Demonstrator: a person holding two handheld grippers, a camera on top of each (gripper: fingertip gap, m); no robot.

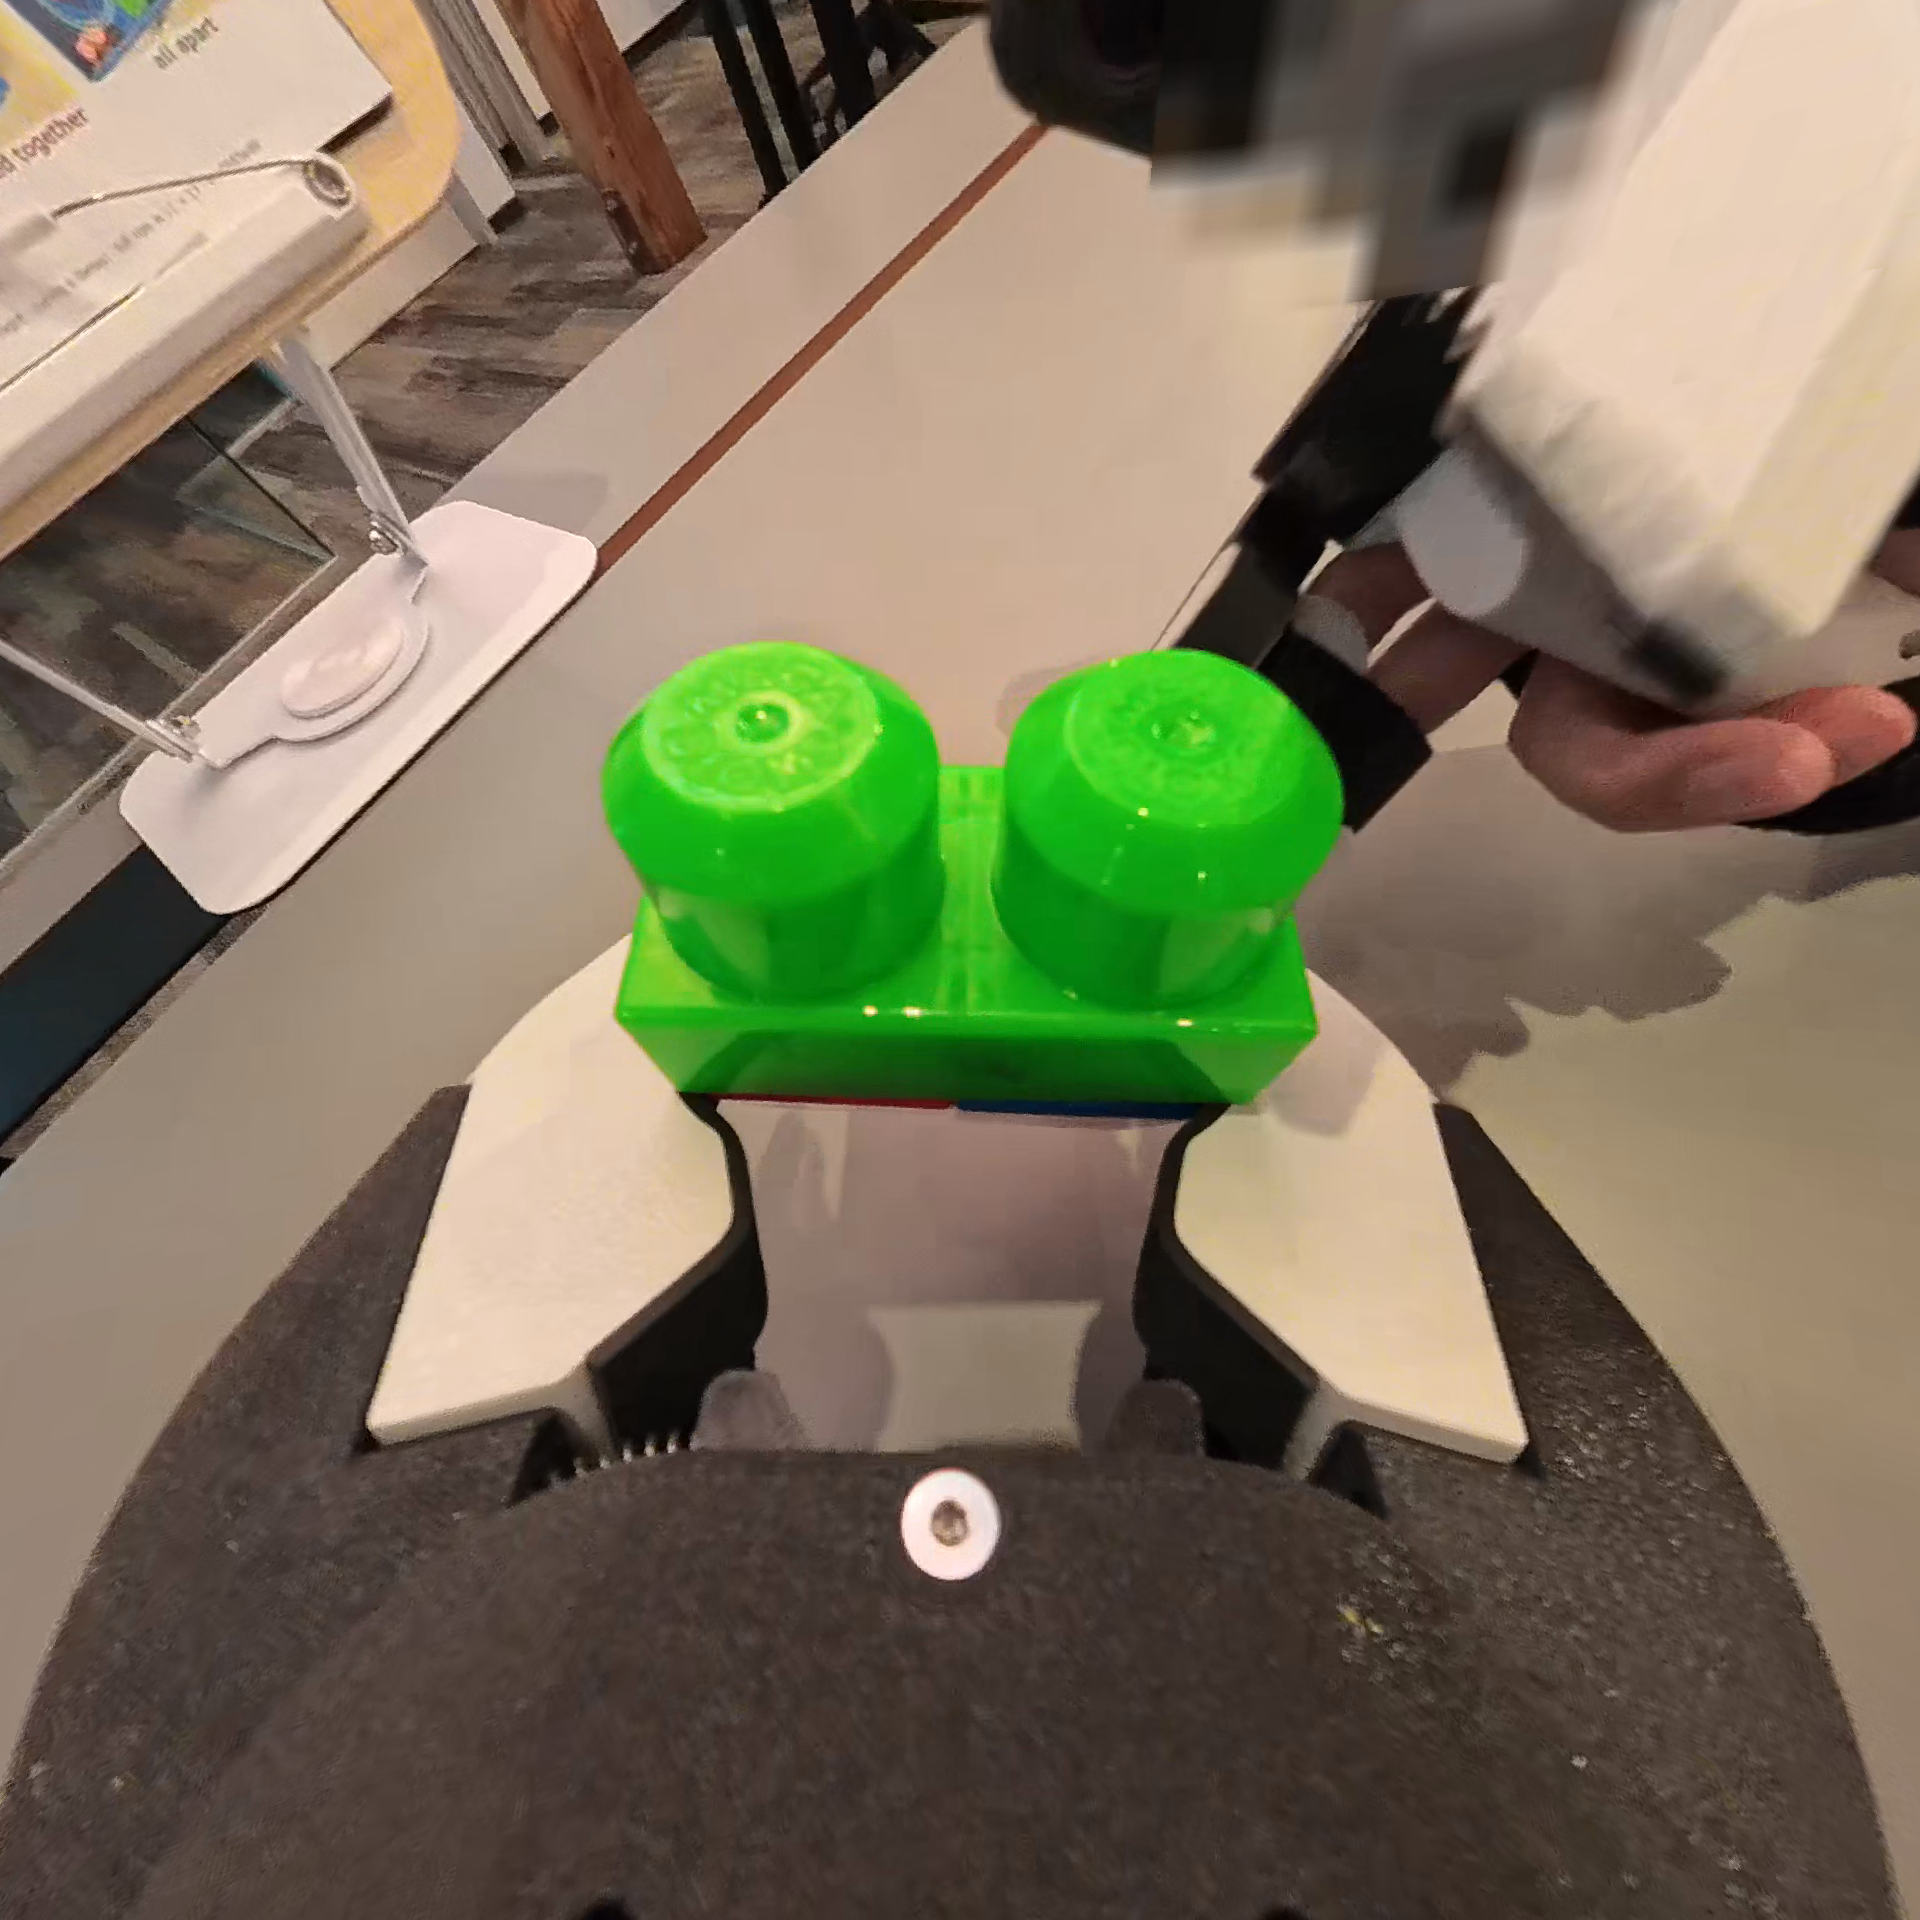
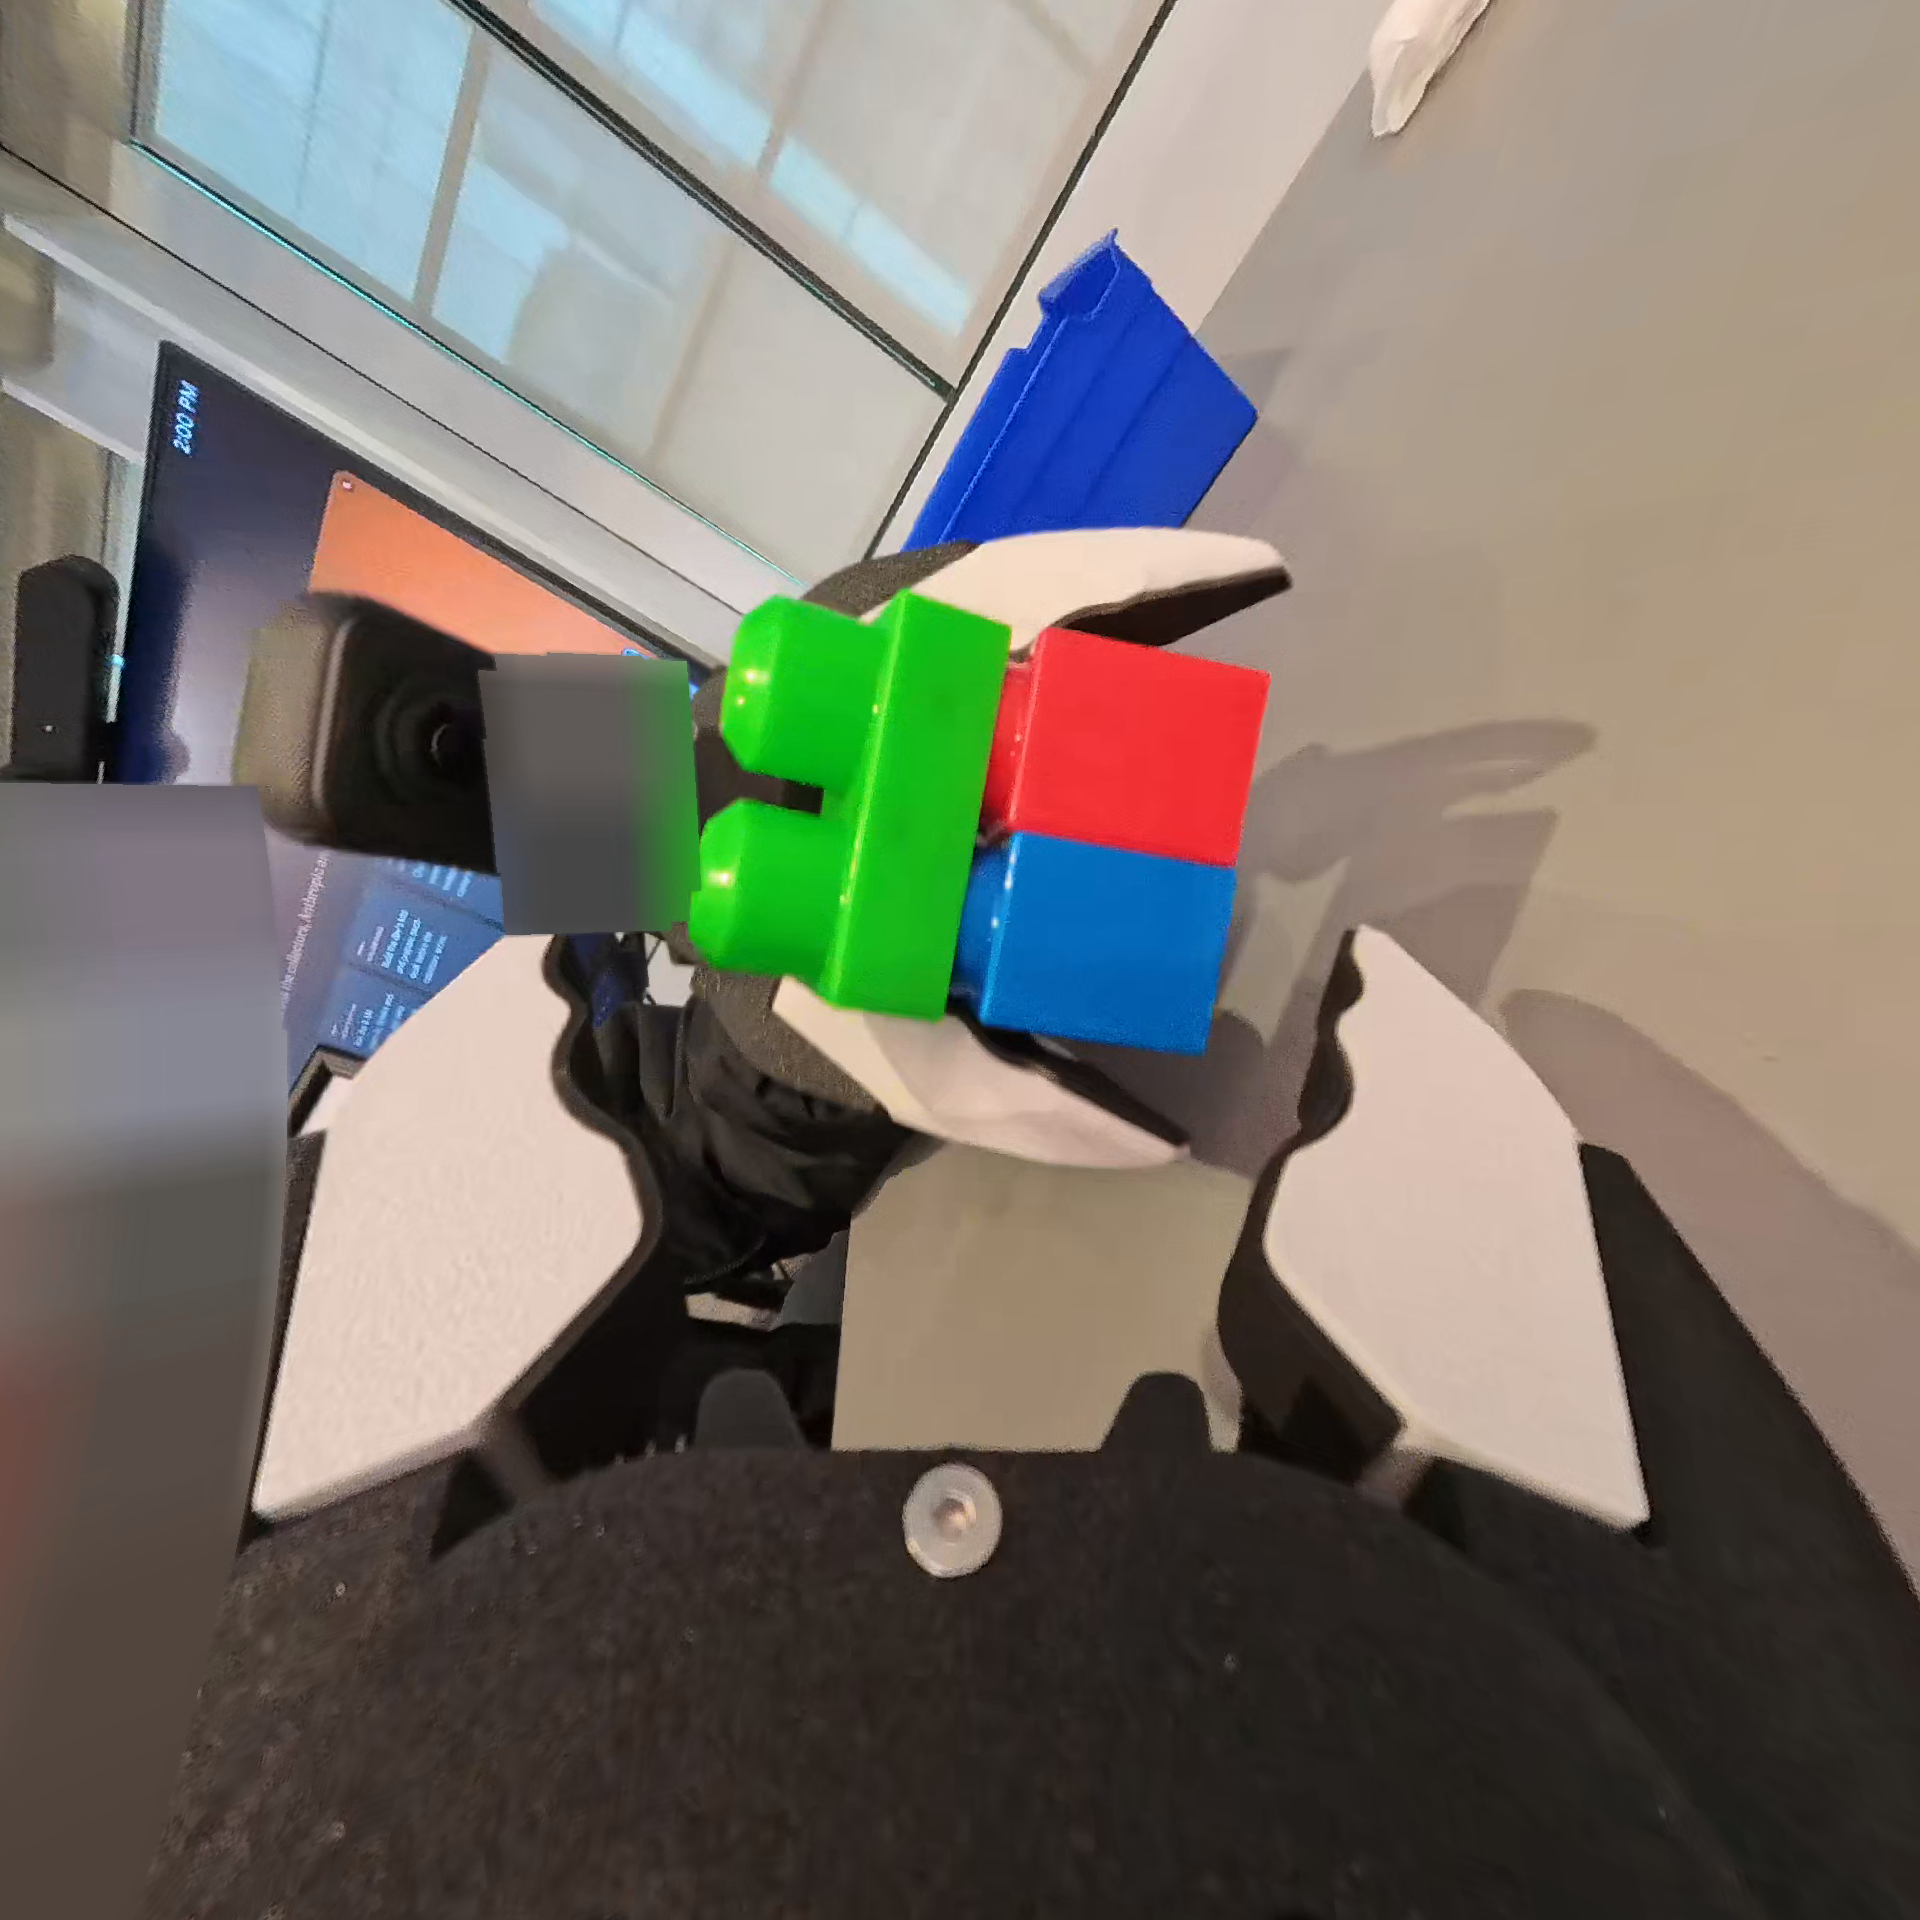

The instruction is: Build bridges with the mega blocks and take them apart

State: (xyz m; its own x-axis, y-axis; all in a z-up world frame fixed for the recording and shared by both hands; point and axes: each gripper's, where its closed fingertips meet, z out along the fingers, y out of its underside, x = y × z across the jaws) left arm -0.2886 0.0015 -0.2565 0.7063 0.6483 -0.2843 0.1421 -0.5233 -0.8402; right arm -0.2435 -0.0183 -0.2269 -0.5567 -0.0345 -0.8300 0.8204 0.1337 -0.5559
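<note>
A green two-stud block point(image 1: 961, 883) sits across a red block point(image 2: 1127, 743) and a blue block point(image 2: 1096, 935), which stand side by side. My left gripper point(image 1: 961, 1049) is shut on this stack and holds it off the grey table point(image 1: 727, 520). In the right wrist view its white fingers point(image 2: 1101, 566) clamp the outer sides of the red and blue blocks. My right gripper point(image 2: 940, 951) is open wide and empty, facing the stack from close by. In the left wrist view its blurred white body point(image 1: 1662, 364) and the hand point(image 1: 1683, 748) holding it show at the upper right.
A blue plastic tray point(image 2: 1091, 416) lies on the table behind the stack. A lit monitor point(image 2: 260, 623) and a black camera point(image 2: 374, 738) stand at the left. A sign holder on a white base point(image 1: 343, 707) stands at the table's left edge. A white crumpled tissue point(image 2: 1413, 52) lies far off.
</note>
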